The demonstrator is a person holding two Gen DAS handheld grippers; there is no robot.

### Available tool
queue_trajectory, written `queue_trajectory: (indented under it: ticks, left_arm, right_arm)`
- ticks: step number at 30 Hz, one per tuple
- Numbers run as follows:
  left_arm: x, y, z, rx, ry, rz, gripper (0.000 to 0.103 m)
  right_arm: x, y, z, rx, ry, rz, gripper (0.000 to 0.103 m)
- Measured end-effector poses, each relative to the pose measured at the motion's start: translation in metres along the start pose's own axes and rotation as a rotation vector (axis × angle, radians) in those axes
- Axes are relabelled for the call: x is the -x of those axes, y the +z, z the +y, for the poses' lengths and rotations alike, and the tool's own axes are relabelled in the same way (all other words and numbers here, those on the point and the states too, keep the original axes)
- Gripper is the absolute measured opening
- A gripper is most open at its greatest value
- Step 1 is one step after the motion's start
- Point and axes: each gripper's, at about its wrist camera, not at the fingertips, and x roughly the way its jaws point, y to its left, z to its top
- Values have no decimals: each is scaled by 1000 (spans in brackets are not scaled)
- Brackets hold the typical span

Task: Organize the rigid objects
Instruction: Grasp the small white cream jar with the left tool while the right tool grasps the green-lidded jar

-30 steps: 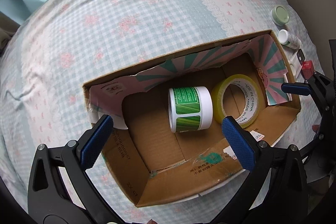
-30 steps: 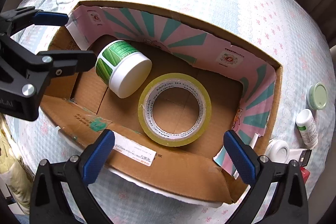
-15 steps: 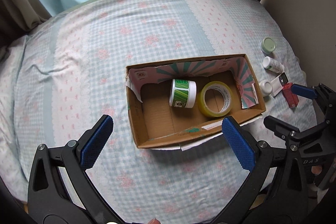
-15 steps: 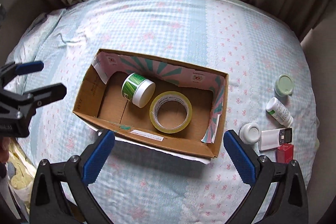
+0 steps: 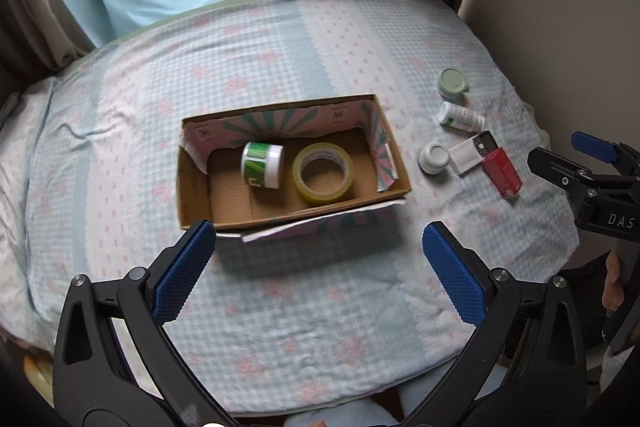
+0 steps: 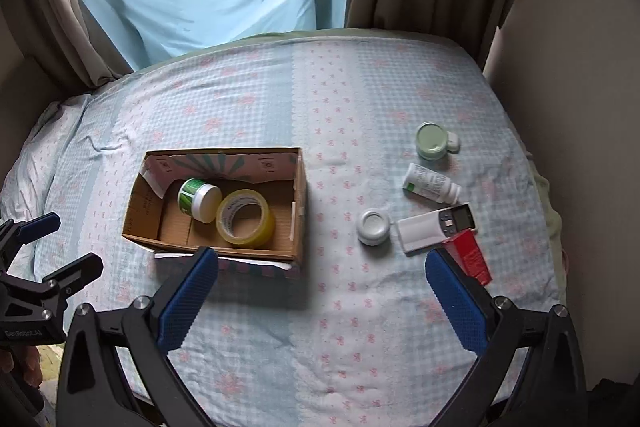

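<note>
Both your claws are up high over the bed (image 6: 320, 99), and both are spread wide with nothing between the blue pads; left claw (image 5: 320, 275) sits in front of the cardboard box (image 5: 394, 187), right claw (image 6: 322, 297) hangs between the box and the loose stuff on your right.

Inside the box (image 6: 300, 203) you've got a green-labelled white jar (image 5: 262, 165) lying on its side, touching a roll of yellowish packing tape (image 5: 323, 178) that leans against it; a torn flap of the box pokes out along the near edge.

Outside, on the checked sheet to the right of the box: a pale green lidded jar (image 6: 431, 141) furthest back; a small white bottle (image 6: 430, 183) lying down just in front of it; then a round white jar (image 6: 373, 227) right beside a white device with a small screen (image 6: 434, 227); a red box (image 6: 469, 257) touches that device's near corner, partly behind your right claw's pad.
</note>
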Motion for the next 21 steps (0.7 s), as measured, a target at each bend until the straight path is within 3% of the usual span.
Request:
queue_trajectory:
  ticks: [4,10,21]
  left_arm:
    - [-1,-1,-53,17,30,-12,103]
    - [-19,12,-120,80,18,-24,103]
    - [-109,28,-201,134,44,13,103]
  right_arm:
    - [5,-6,-45,31,-18,-16,103]
    - [-6,6,-108,92,6,-58,103]
    - [-75,45,-179,280,35,-121,103]
